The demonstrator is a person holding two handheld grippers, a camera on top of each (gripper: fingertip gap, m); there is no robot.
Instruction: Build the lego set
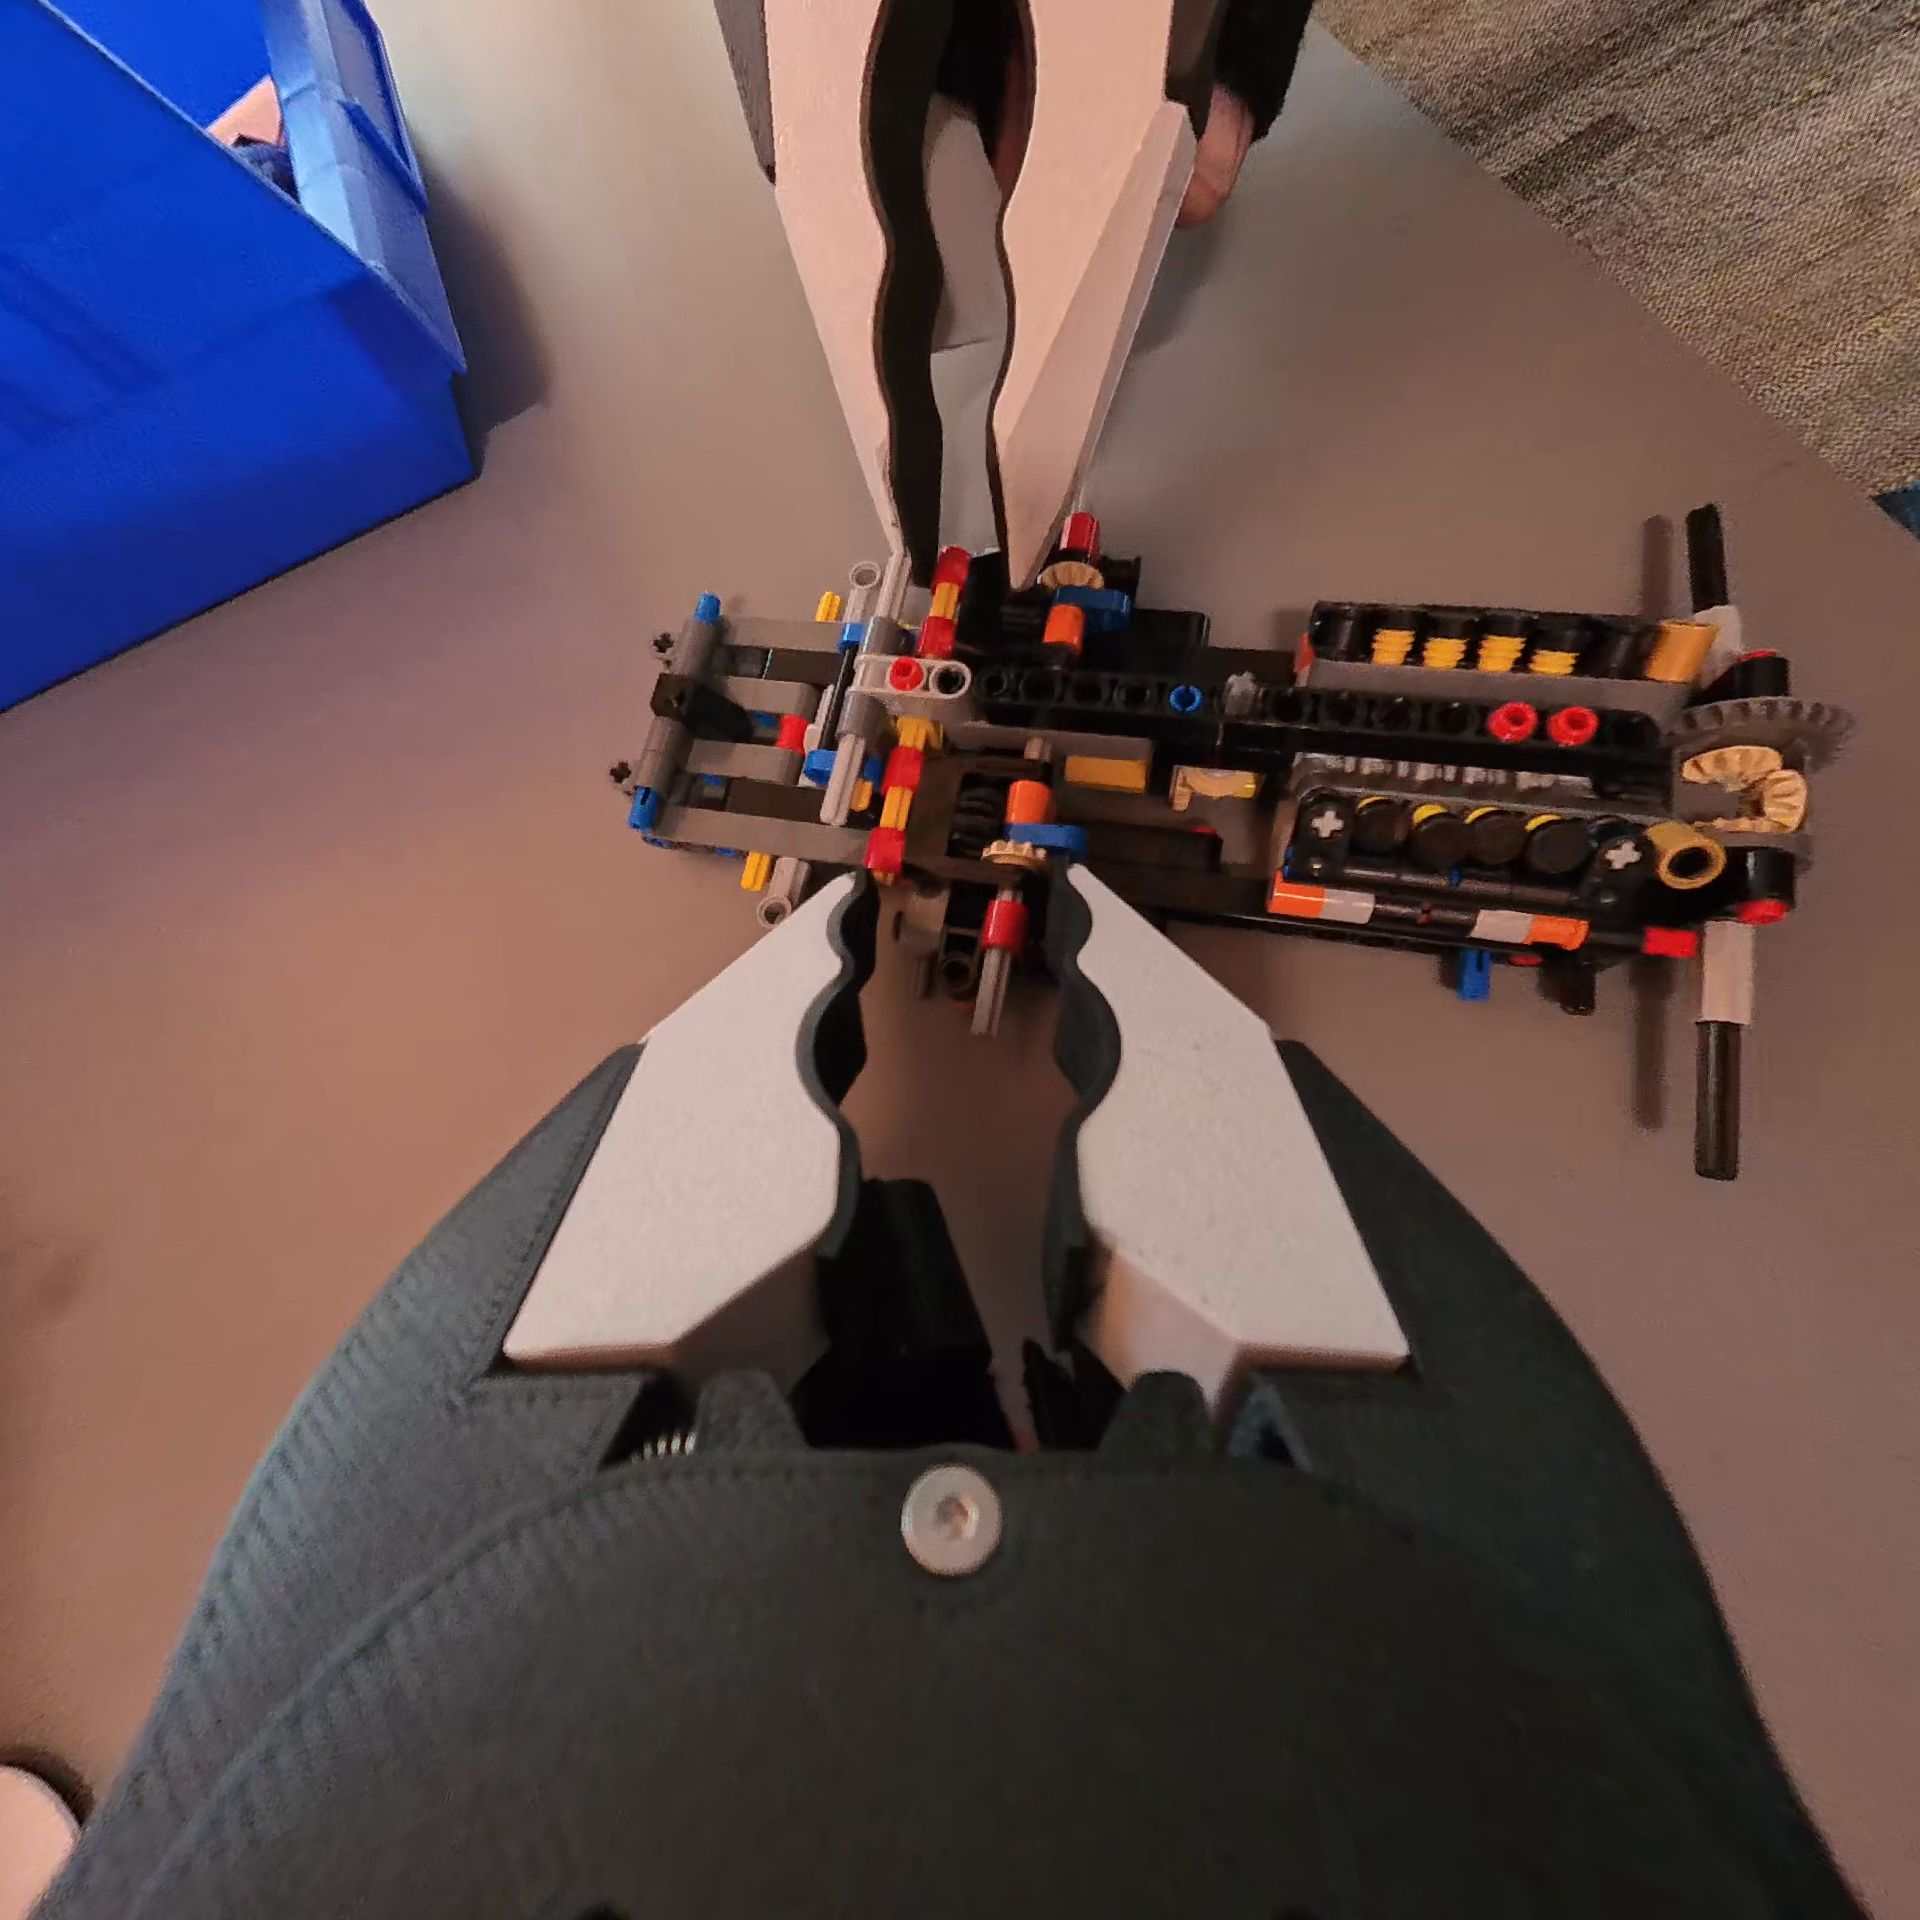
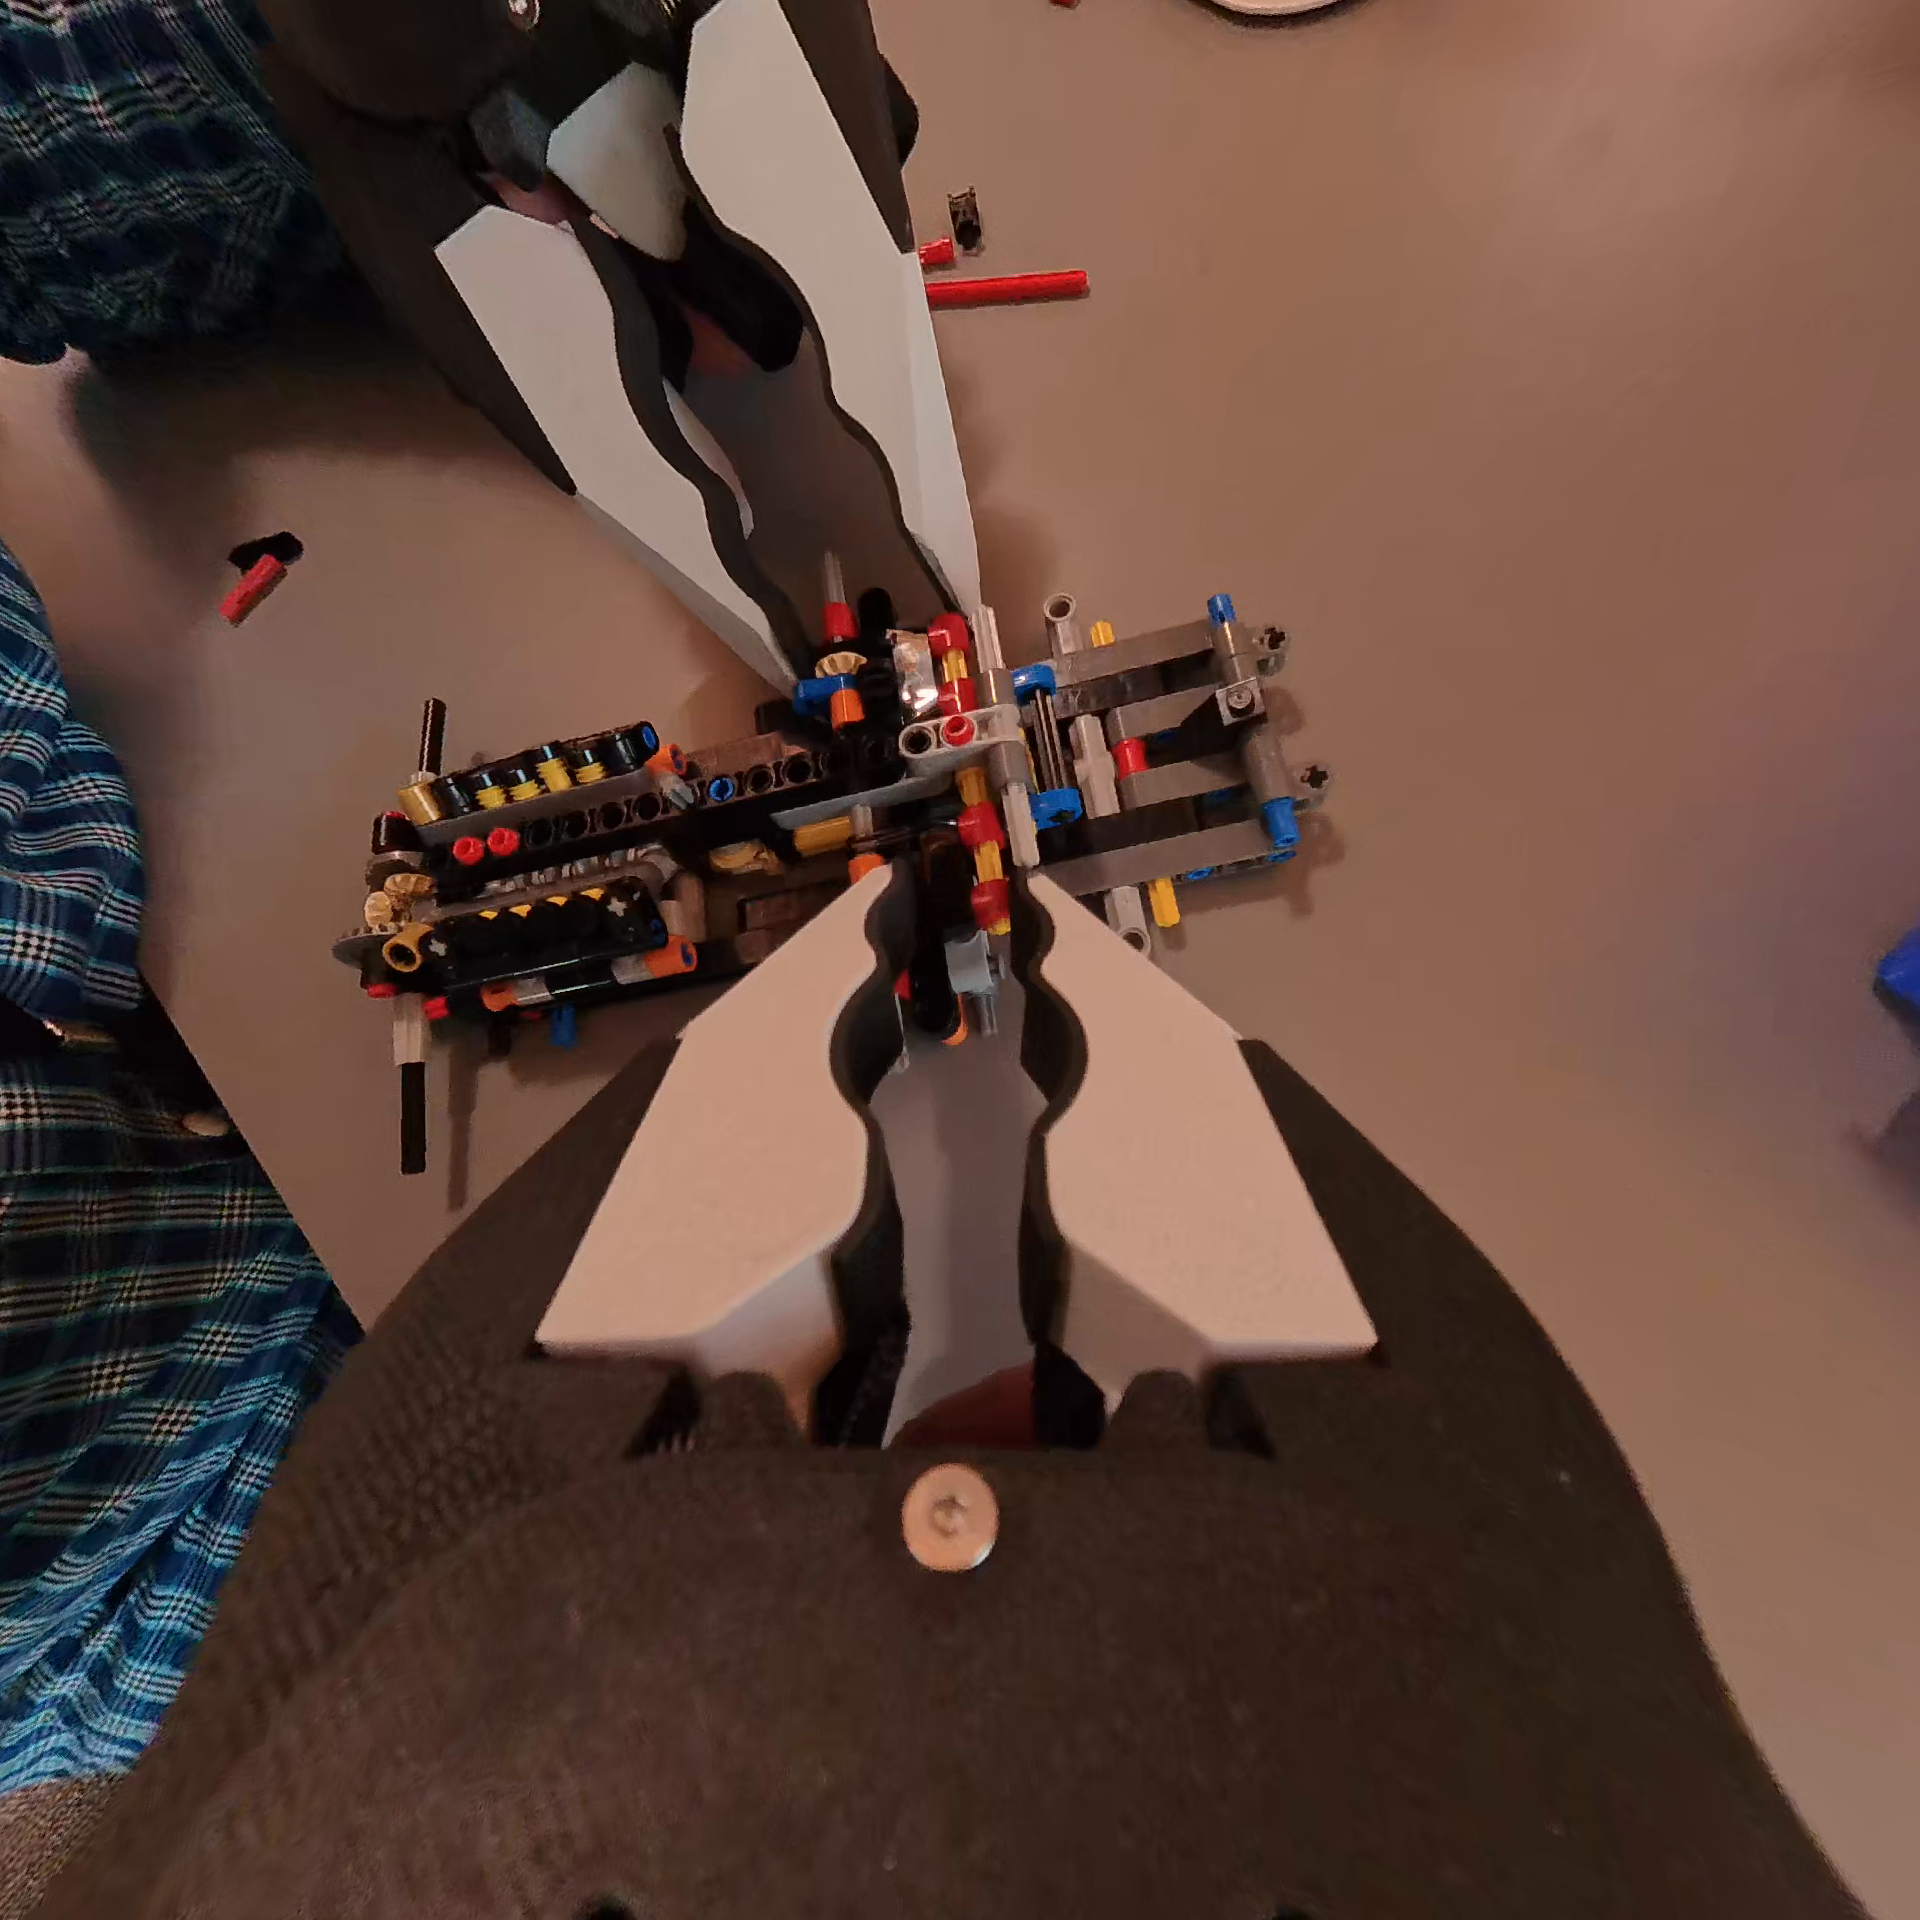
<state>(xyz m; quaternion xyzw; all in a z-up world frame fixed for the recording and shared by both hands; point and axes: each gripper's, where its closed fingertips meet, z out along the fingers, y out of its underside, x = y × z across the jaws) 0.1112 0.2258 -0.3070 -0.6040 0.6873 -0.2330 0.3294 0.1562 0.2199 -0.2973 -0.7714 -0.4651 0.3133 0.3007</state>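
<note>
A long lego chassis [image 1: 1195,769] is lying flat on the grey tabletop [image 1: 1351,416], and the two hand-held grippers are meeting it from opposite sides at its middle section. The left hand-held gripper [image 1: 961,894] is reaching in with its white fingers [image 1: 727,1122] spread around the short cross axle with the red bush [image 1: 1006,925] and tan gear that is sticking out of the near side; its jaws are parted, and whether the tips are pressing on the model cannot be told. The right hand-held gripper [image 2: 956,894] is coming in from the far side, its fingers [image 2: 1174,1164] also apart, with the tips straddling a yellow-and-red axle stack [image 2: 982,842] on the chassis edge. A blue bin [image 1: 187,343] is sitting on the tabletop near the grey frame end of the chassis. Loose parts are lying well apart from the model: a long red axle [image 2: 1006,288], a small black piece [image 2: 964,216] and a short red pin [image 2: 252,587].
</note>
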